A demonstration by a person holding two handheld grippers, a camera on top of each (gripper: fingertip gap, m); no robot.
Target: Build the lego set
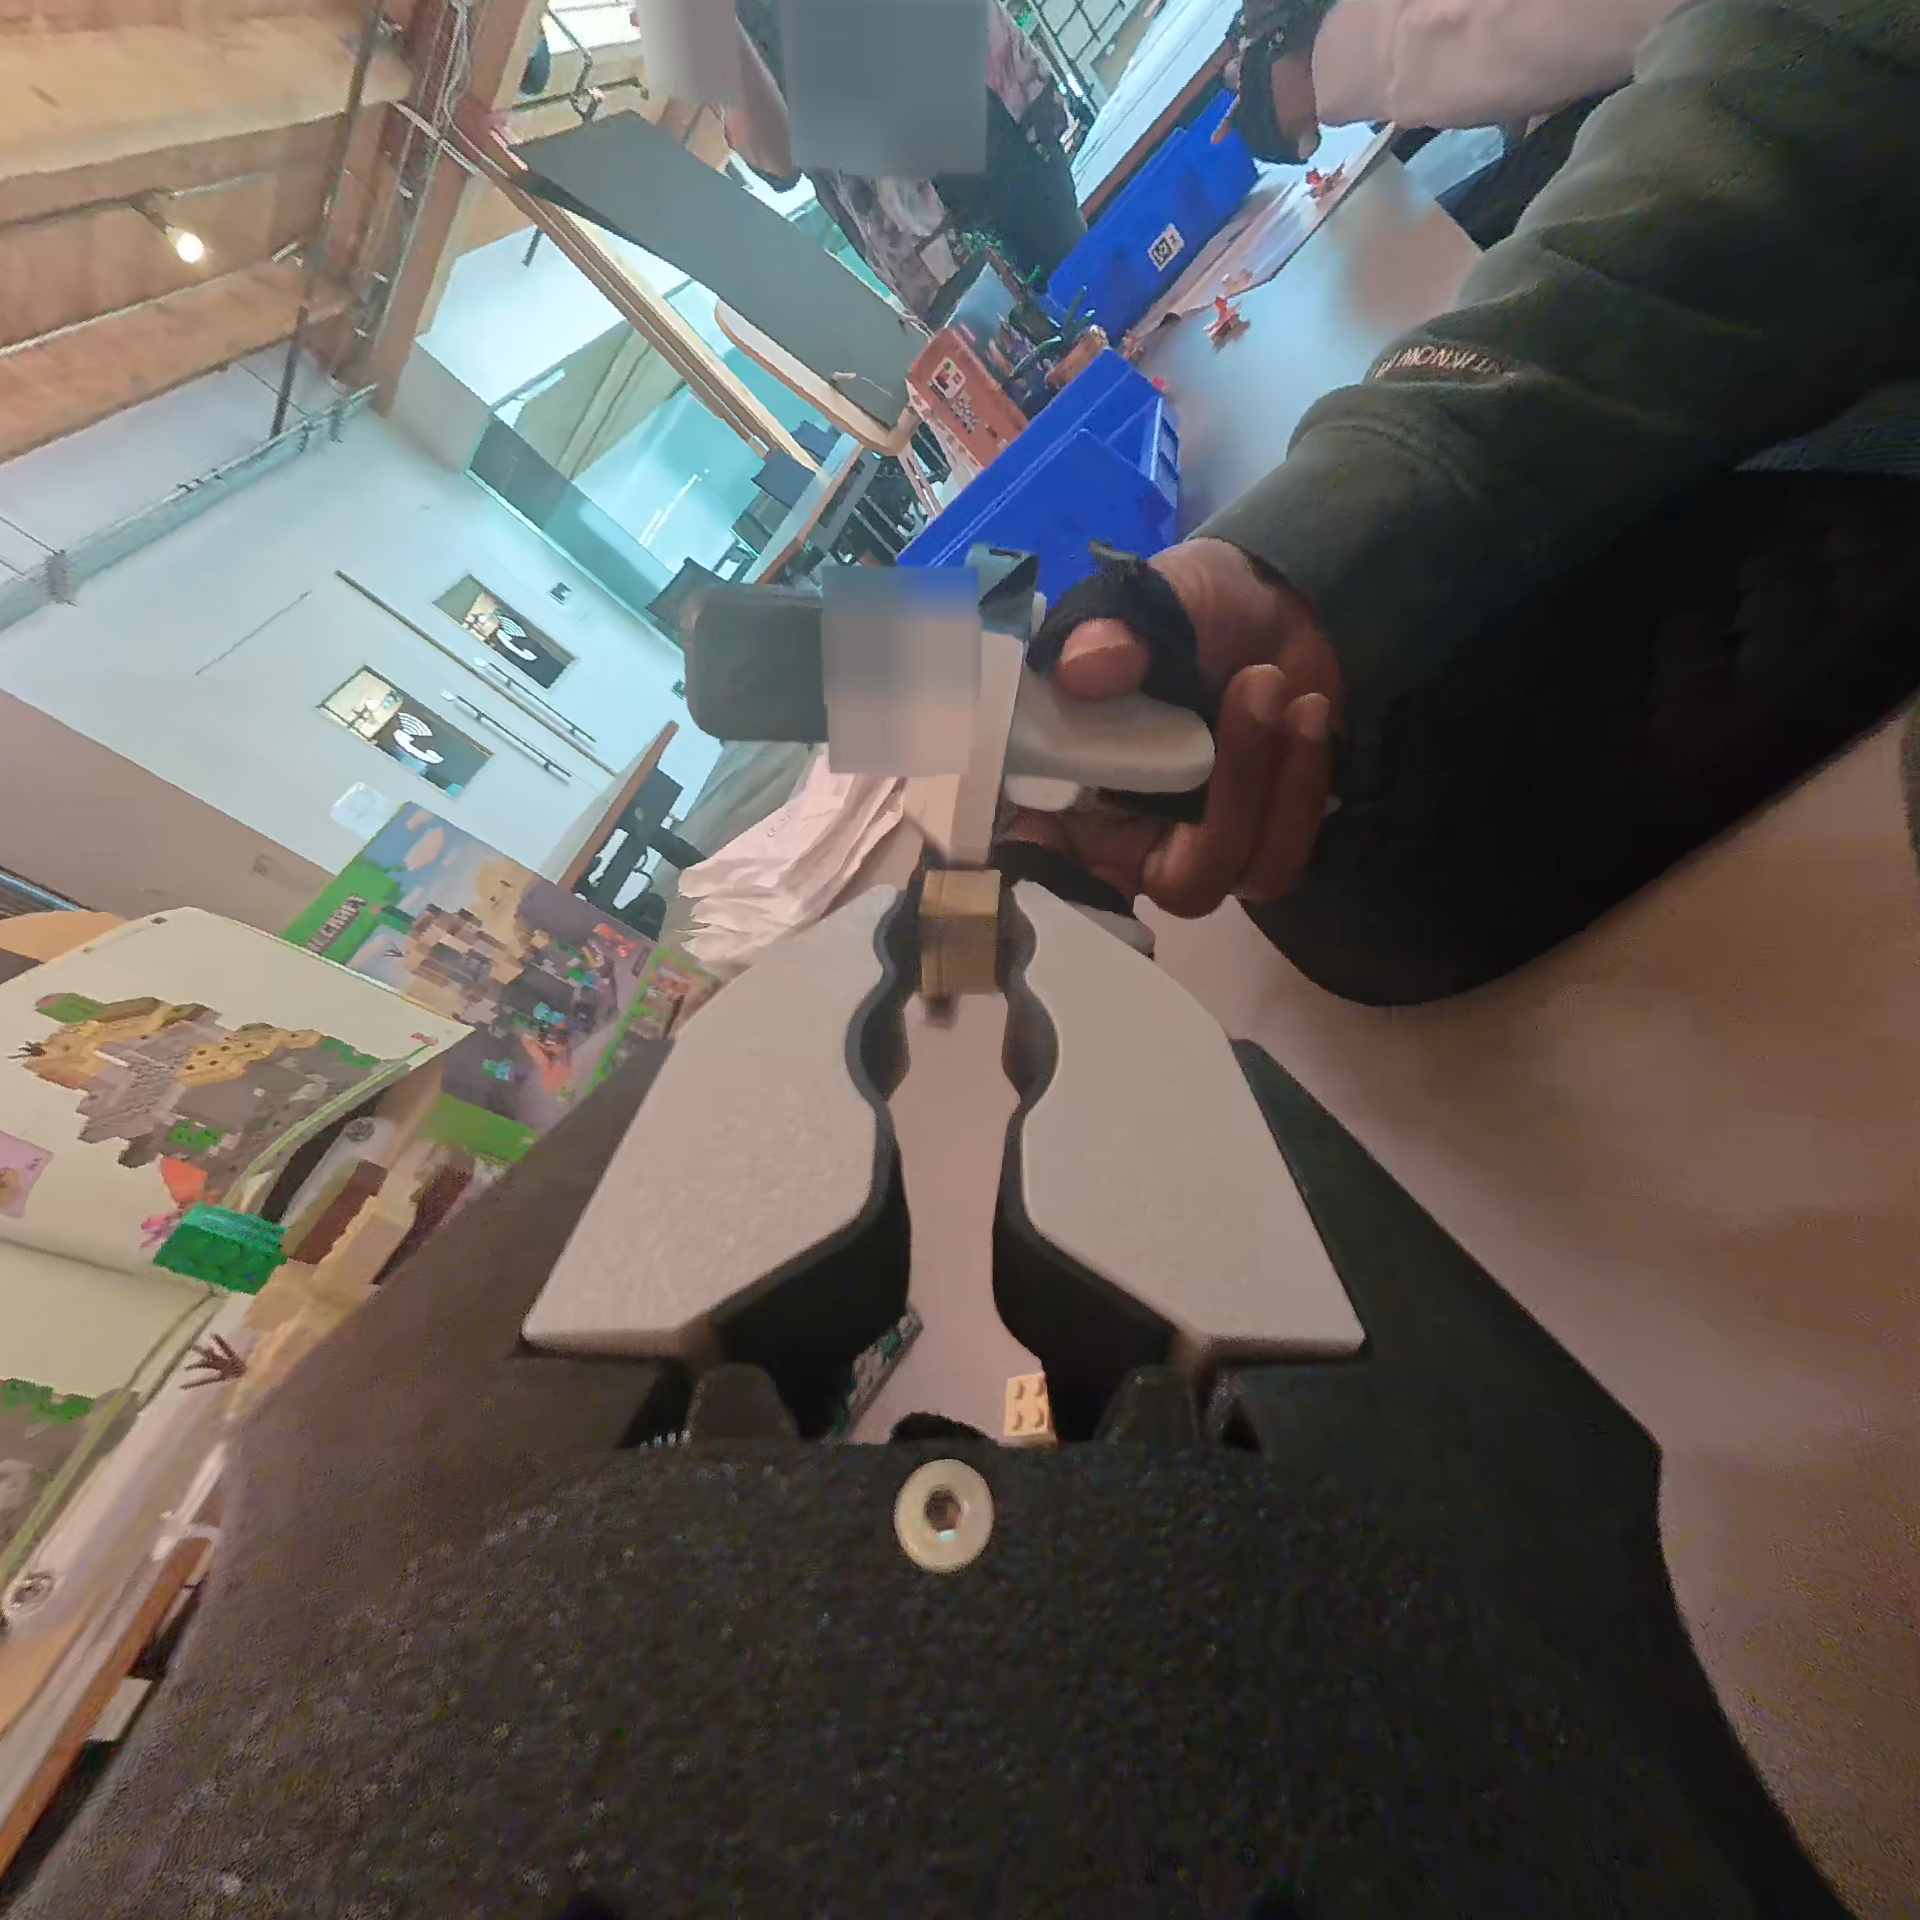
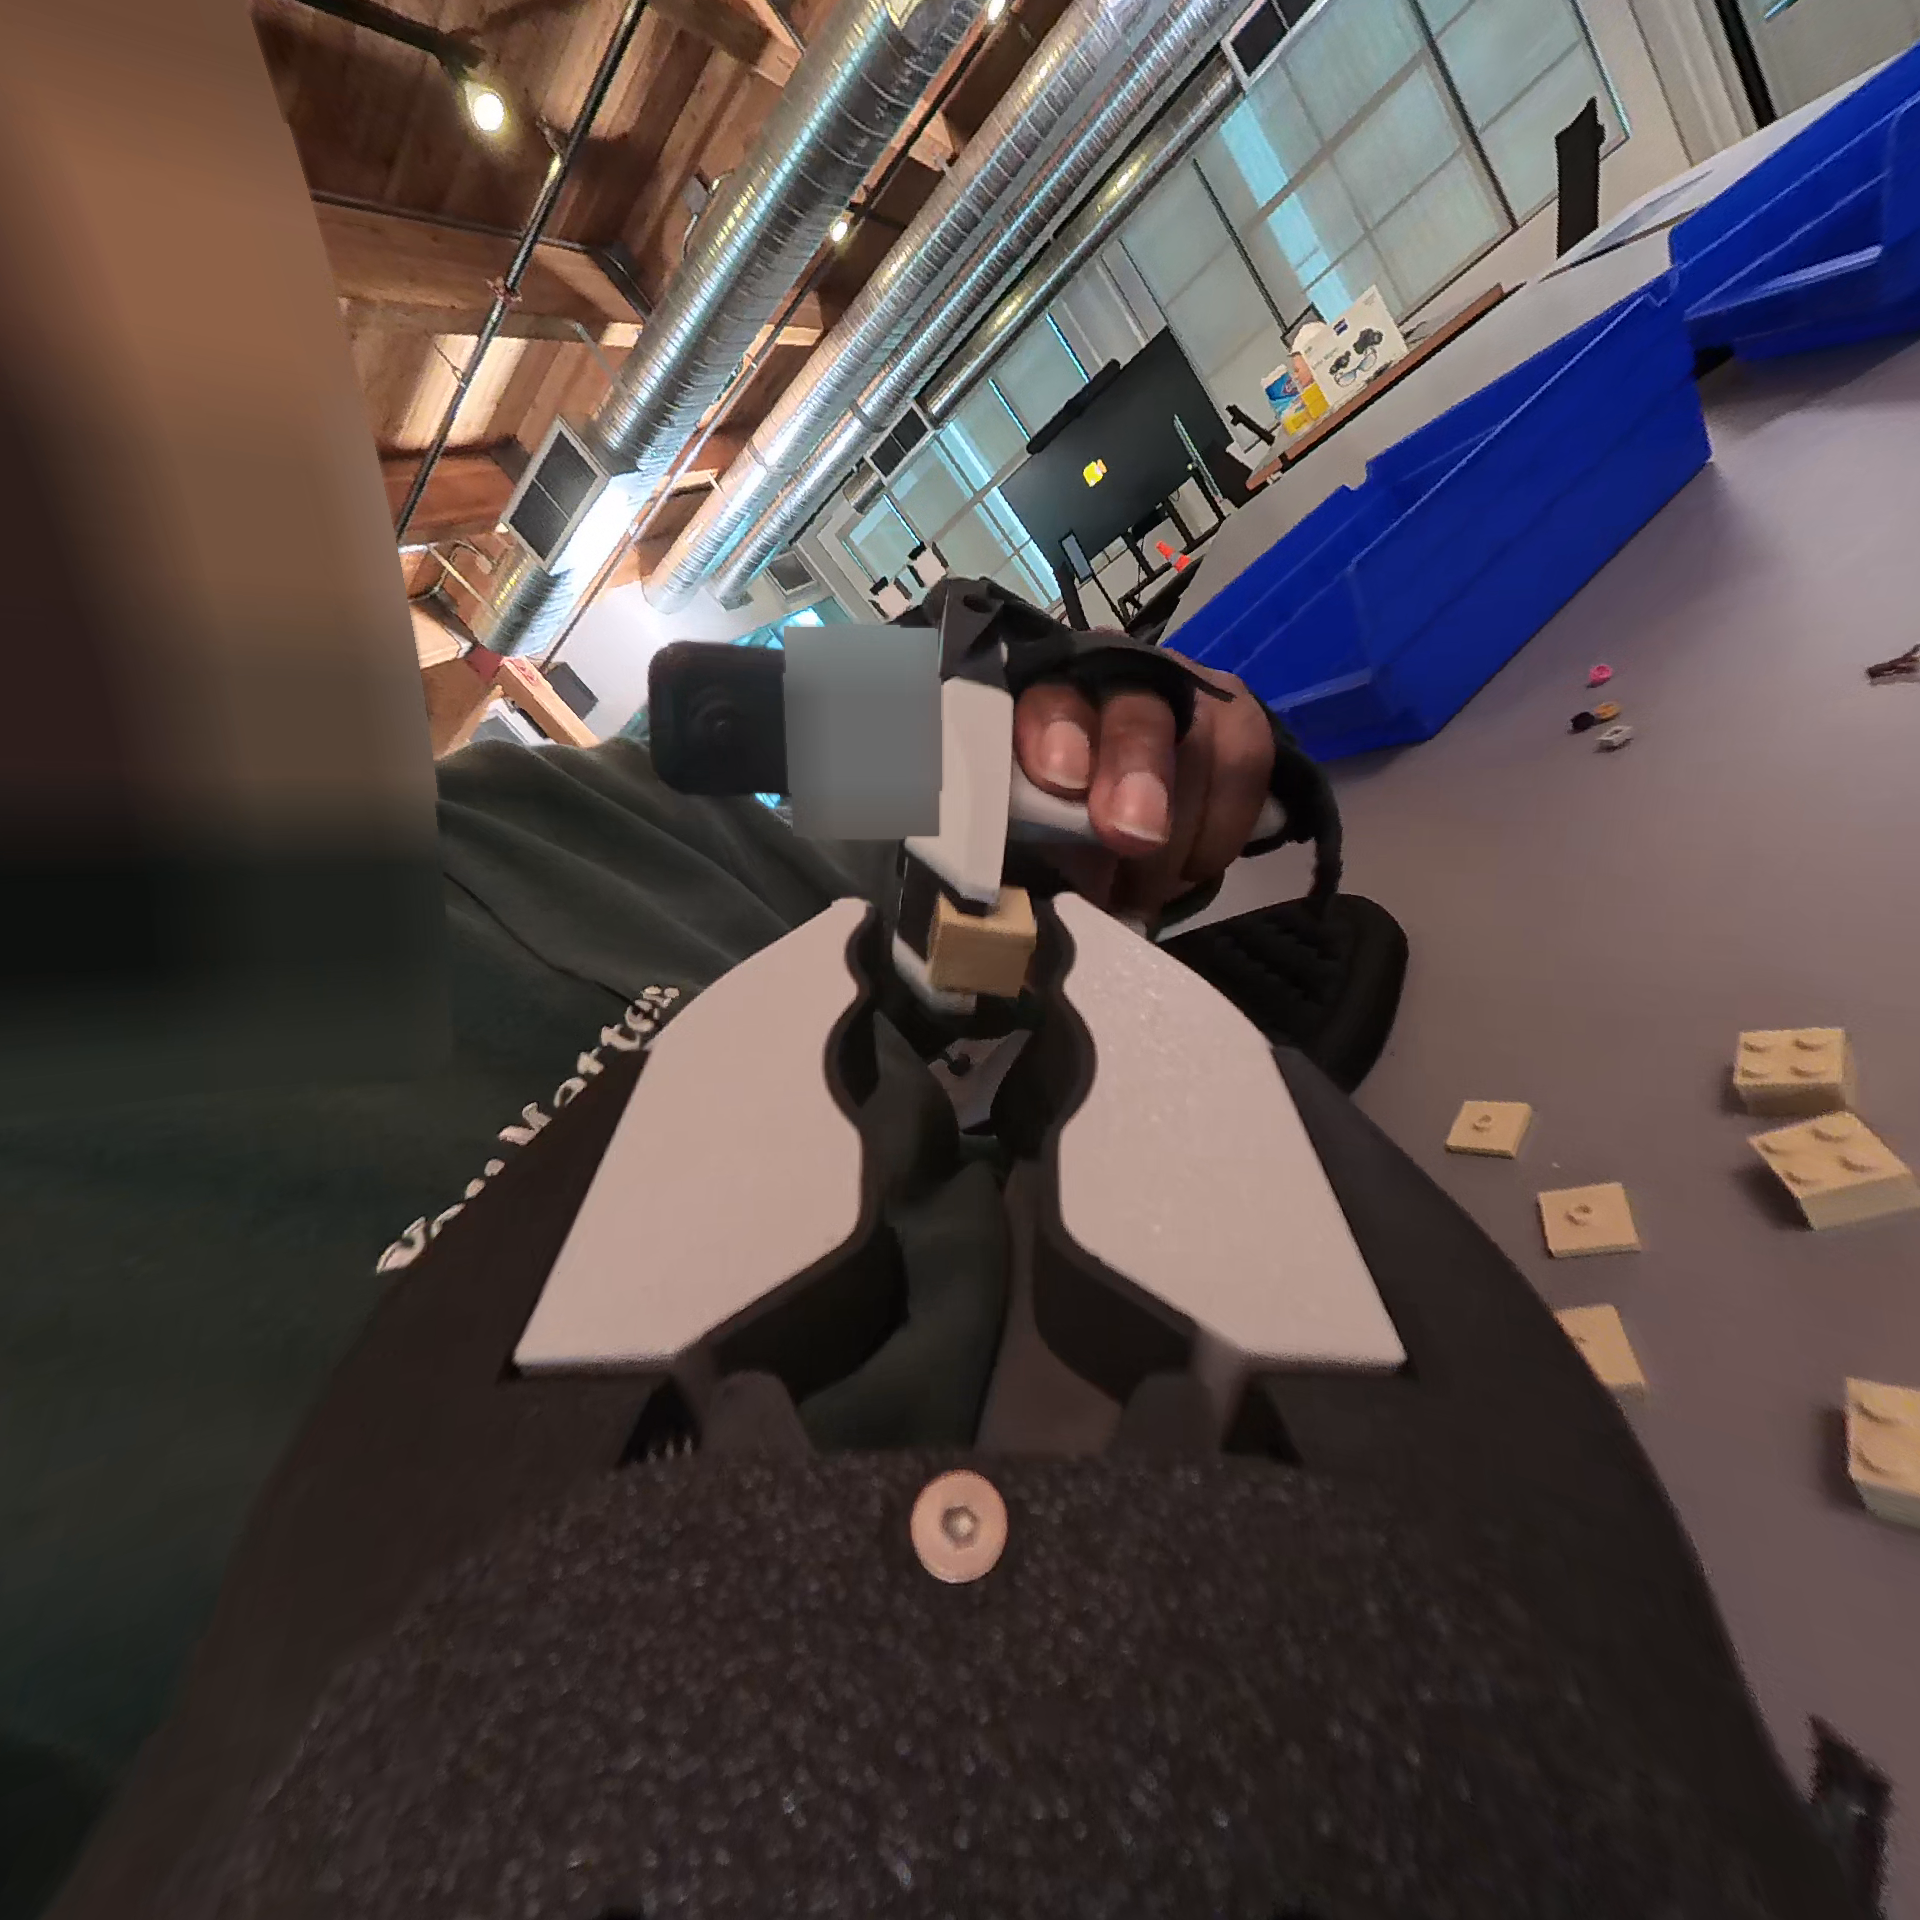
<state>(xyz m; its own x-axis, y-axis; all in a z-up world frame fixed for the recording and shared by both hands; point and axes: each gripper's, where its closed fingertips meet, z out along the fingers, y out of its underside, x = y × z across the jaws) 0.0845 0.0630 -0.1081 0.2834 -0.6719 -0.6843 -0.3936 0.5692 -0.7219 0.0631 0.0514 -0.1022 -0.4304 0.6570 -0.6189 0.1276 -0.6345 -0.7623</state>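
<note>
Between the fingertips of both hand-held grippers, I see one tan lego brick held above the desk.

At the tip of my left hand-held gripper point(image 1: 961, 940) the tan lego brick point(image 1: 958, 943) sits pinched, the fingers nearly together on its sides; the right hand-held gripper point(image 2: 961, 961) meets it head-on from the far side and its fingers close on the same brick point(image 2: 982, 943), so the two tools face each other tip to tip. Behind each tip I see the other gripper's gloved hand point(image 1: 1195, 748) wrapped round its handle. To the right of the right hand-held gripper, loose tan plates point(image 2: 1488, 1127) and thicker tan bricks point(image 2: 1792, 1070) lie scattered on the grey desk point(image 2: 1558, 914), with blue bins point(image 2: 1455, 582) beyond them. Left of the left hand-held gripper lies an open instruction booklet point(image 1: 208, 1070).
</note>
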